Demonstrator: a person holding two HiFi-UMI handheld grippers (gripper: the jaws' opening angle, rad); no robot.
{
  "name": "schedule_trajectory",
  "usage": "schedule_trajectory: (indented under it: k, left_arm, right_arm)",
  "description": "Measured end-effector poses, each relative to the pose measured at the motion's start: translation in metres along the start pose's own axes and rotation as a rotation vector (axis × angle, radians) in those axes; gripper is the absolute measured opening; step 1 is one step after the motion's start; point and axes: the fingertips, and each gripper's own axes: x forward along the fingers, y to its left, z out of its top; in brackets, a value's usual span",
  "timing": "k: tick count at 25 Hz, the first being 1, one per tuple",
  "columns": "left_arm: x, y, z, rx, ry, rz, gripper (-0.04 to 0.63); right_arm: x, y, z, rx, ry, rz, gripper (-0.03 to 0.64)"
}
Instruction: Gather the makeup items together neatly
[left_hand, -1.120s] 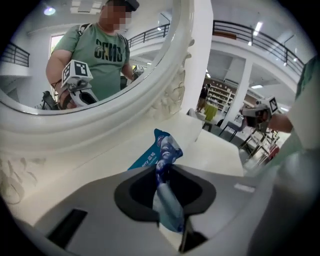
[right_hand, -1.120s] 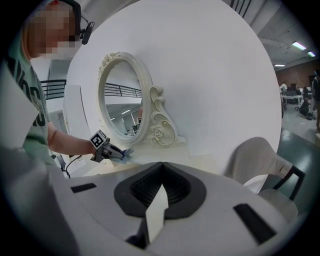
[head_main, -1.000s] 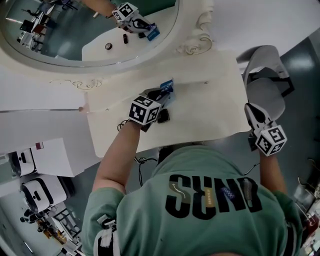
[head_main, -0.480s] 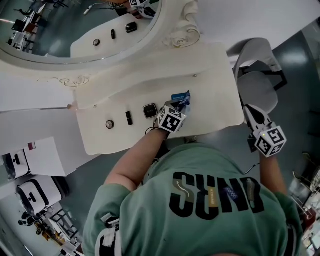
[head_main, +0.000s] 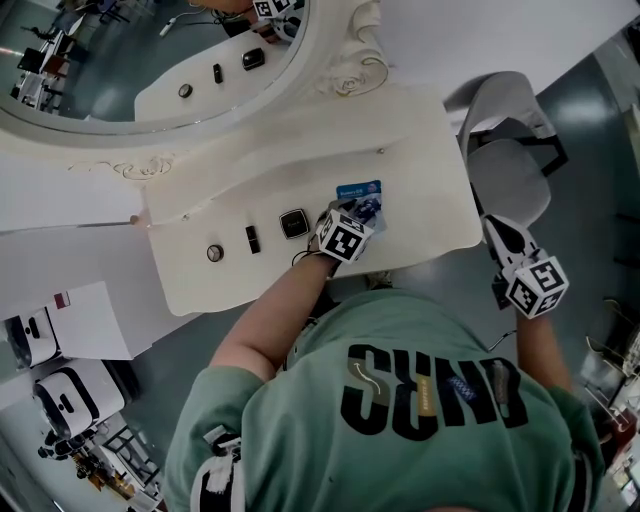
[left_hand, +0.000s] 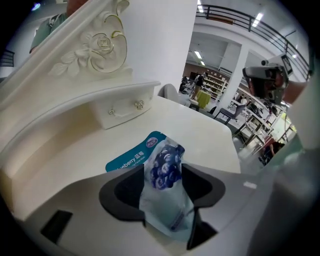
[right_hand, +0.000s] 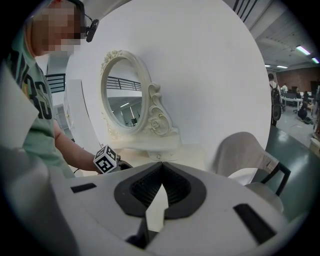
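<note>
Sachet (head_main: 360, 190) moved; L hand-held gripper (left_hand: 162, 172) just opened, prob. off its half-hidden end; R hand-held gripper (right_hand: 161, 175) shut.

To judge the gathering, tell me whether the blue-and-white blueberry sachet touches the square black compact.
Apart. The head view shows a strip of bare cream tabletop between the blue-and-white blueberry sachet and the square black compact.

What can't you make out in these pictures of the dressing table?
- Head view: the three small items left of the sachet are too small to identify.
- Left gripper view: the sachet's near end is hidden under the left gripper, whose jaws have just been opening around it.
- Right gripper view: those items are hidden behind the person's arm.
</note>
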Motion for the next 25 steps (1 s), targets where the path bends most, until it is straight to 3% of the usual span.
schedule_trajectory:
  k: [7, 11, 14, 16, 21, 25]
  left_arm:
    - [0.004, -0.01, -0.004, 0.082, 0.02, 0.03, 0.29]
    - [0.005, -0.009, -0.004, 0.086, 0.02, 0.044, 0.295]
    - [0.003, -0.013, -0.003, 0.078, 0.016, 0.011, 0.321]
    - [-0.008, -0.014, 0.009, 0.062, -0.031, -0.016, 0.327]
    - [-0.086, -0.016, 0.062, -0.003, -0.268, -0.054, 0.327]
    - [-0.166, 0.013, 0.073, -0.046, -0.426, -0.011, 0.324]
  right_arm:
    - [-0.002, 0.005, -0.001, -0.008, -0.003, 0.01, -0.005]
    - [-0.002, 0.011, 0.001, -0.022, -0.003, 0.019, -0.005]
    - [-0.001, 0.015, 0.006, -0.027, -0.011, 0.025, -0.005]
    - [0.002, 0.019, 0.012, -0.03, -0.023, 0.034, -0.005]
    - [0.008, 0.036, 0.028, -0.041, -0.048, 0.07, -0.005]
    - [0.033, 0.064, 0.049, -0.078, -0.095, 0.149, -0.005]
